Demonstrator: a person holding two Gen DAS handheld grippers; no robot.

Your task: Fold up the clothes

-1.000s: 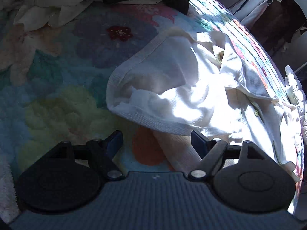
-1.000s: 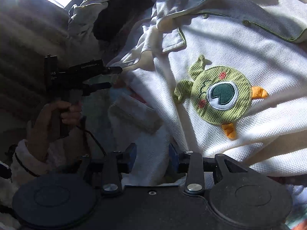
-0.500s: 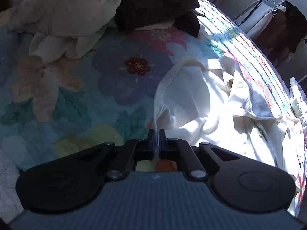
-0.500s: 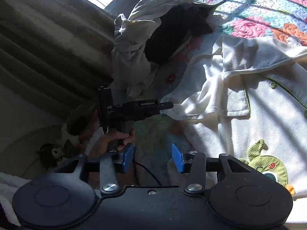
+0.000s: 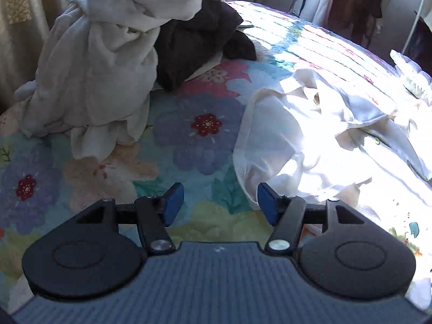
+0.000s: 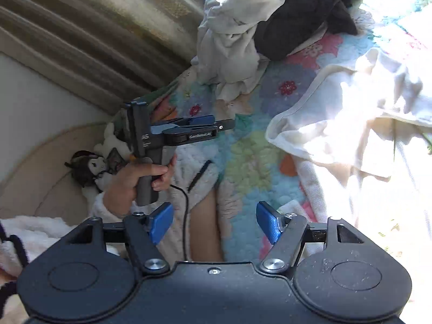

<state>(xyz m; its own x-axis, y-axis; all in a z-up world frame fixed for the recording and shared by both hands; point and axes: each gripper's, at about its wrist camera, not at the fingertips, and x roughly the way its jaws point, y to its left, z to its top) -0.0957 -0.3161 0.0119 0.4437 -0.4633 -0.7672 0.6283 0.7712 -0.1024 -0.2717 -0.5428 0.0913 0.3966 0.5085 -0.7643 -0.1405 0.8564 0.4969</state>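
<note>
Both claws hang empty over the bed (image 5: pixel 205 140): our left claw (image 5: pixel 220 201) and right claw (image 6: pixel 214 222) have just been opening, with nothing between the pads. The white shirt (image 5: pixel 310 145) lies rumpled at the right of the frame. For a clean fold, we should probably re-grip its near hem at two well-separated points.

The left gripper (image 6: pixel 216 124) has small white letters on its side, but they are too blurry to read.
</note>
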